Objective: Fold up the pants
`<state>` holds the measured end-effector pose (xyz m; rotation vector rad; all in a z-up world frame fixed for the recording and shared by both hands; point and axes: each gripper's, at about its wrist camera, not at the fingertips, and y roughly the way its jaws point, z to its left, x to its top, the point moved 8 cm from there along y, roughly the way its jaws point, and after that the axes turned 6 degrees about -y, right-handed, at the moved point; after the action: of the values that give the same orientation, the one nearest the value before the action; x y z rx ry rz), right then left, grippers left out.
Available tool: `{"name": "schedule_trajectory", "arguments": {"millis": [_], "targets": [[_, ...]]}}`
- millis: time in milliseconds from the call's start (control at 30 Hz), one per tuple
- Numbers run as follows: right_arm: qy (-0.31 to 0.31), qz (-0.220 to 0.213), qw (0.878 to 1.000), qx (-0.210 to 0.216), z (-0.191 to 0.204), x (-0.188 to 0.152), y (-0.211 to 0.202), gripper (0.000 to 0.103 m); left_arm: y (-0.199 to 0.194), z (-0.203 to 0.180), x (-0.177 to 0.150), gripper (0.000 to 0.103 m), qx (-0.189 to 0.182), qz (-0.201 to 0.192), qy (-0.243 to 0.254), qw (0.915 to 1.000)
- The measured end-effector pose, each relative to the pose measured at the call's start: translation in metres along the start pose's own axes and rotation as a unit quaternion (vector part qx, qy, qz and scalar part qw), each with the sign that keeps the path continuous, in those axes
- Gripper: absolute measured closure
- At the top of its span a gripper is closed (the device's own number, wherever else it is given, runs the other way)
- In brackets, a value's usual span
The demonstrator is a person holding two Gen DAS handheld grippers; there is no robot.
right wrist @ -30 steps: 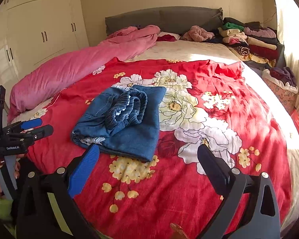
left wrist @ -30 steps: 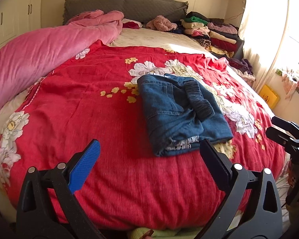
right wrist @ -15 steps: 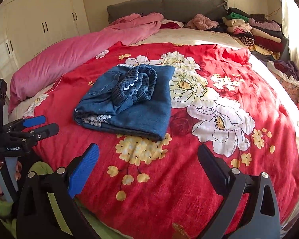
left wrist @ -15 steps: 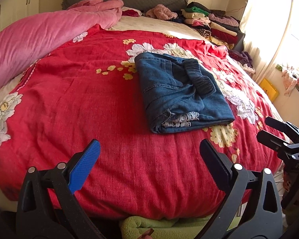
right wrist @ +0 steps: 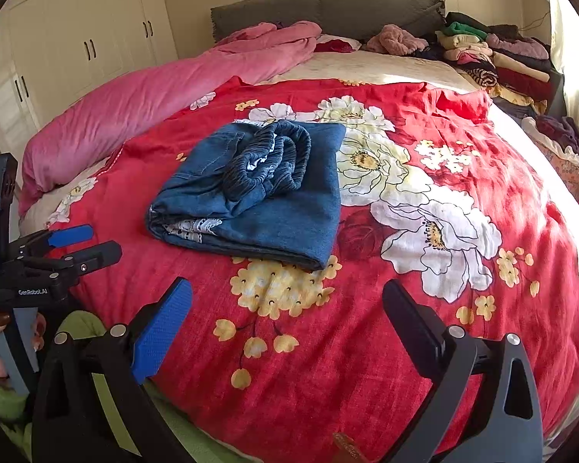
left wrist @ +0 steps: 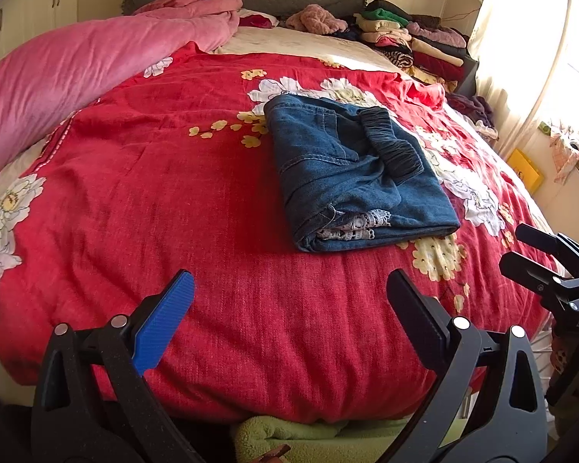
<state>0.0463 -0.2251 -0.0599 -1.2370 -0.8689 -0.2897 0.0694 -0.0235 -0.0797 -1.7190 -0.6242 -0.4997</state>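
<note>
The denim pants (left wrist: 357, 177) are folded into a chunky rectangle on the fuzzy red floral blanket (left wrist: 173, 193), ribbed elastic waistband bunched on top and a bit of white lace peeking from the near edge. Left gripper (left wrist: 289, 289) and right gripper (right wrist: 287, 293) both hang spread wide, holding nothing, near the bed's foot. Folded clothes (right wrist: 493, 58) are stacked by the grey headboard (right wrist: 328, 7).

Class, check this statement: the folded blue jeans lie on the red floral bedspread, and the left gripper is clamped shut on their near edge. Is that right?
Not quite. The jeans do lie folded on the bedspread, but the left gripper is open and clear of them, as the left wrist view shows.
</note>
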Motion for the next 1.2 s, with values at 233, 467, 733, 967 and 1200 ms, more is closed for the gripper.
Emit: {"name": "schedule_trajectory", "arguments": {"millis": [233, 467, 733, 967, 1200], "targets": [[0.0, 0.0, 1.0, 0.0, 0.0003, 0.0004, 0.0002, 0.005, -0.0006, 0.0006, 0.0005, 0.009, 0.0, -0.002, -0.002, 1.0], [0.0, 0.0, 1.0, 0.001, 0.001, 0.0007, 0.0, 0.005, 0.0011, 0.0014, -0.0009, 0.009, 0.004, 0.005, -0.002, 1.0], [0.002, 0.002, 1.0, 0.002, 0.0007, 0.0001, 0.0001, 0.005, 0.002, -0.0006, -0.0023, 0.009, 0.004, 0.006, 0.0, 1.0], [0.004, 0.002, 1.0, 0.001, -0.0009, -0.0025, 0.0003, 0.005, 0.0019, -0.0007, -0.0023, 0.009, 0.005, 0.006, 0.0, 1.0], [0.005, 0.002, 1.0, 0.001, -0.0011, -0.003, -0.0001, 0.005, 0.0017, -0.0006, -0.0022, 0.009, 0.005, 0.006, 0.0, 1.0]]}}
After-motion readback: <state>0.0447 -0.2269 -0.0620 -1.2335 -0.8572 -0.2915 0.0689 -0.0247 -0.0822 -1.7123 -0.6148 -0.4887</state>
